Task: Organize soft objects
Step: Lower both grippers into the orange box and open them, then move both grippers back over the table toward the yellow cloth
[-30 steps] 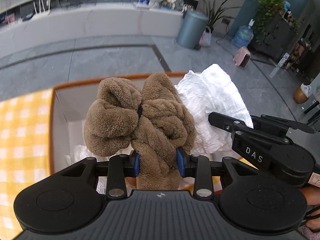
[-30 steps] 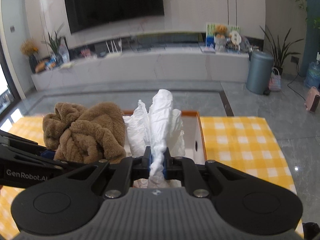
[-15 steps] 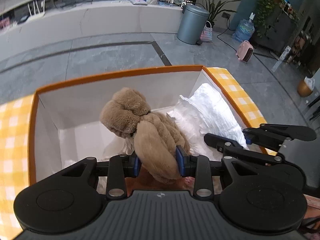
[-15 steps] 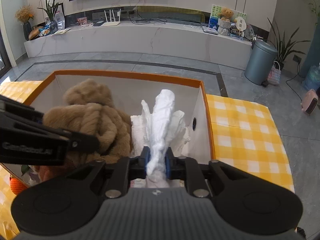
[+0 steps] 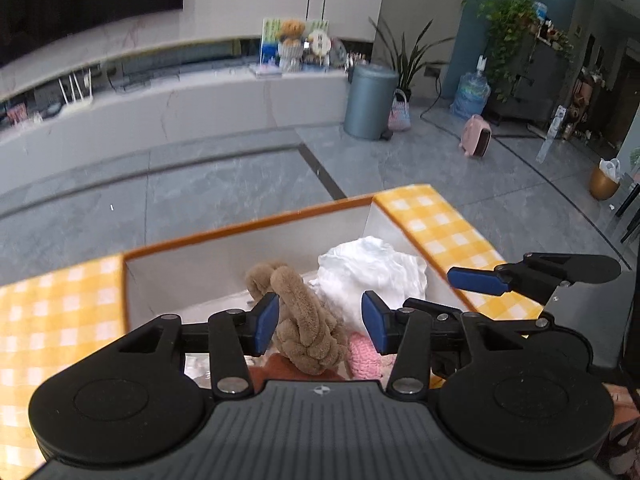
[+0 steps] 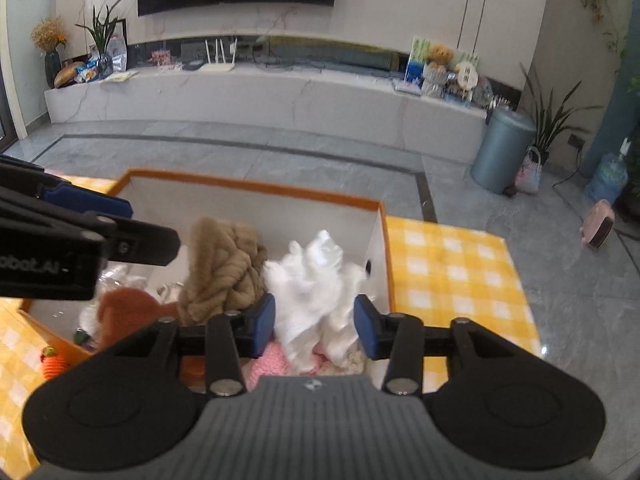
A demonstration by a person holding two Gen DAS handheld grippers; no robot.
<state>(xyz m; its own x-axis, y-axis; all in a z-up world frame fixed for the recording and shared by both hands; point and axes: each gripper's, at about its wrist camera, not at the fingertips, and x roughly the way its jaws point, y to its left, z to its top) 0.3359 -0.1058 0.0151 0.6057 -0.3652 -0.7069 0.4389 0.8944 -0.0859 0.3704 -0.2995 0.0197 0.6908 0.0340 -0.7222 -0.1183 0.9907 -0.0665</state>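
Both claws wide open w/ nothing held: our left claw (image 5: pixel 320 322) over brown plush (image 5: pixel 304 328), right claw (image 6: pixel 315 326) over white cloth (image 6: pixel 316 288), both inside the box (image 6: pixel 256 186).

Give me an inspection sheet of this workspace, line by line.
Surface: yellow-and-white checked tablecloth.
Job's things: brown fluffy knotted cloth and white crinkled cloth lie in the orange-rimmed white box, beside a pink knitted item and a rust-brown soft item.
Clutter: orange knitted toy outside the box.
Grippers: left gripper and right gripper open, holding nothing.
Cables: nothing seen on the table.
Surroundings: grey bin, floor plants.
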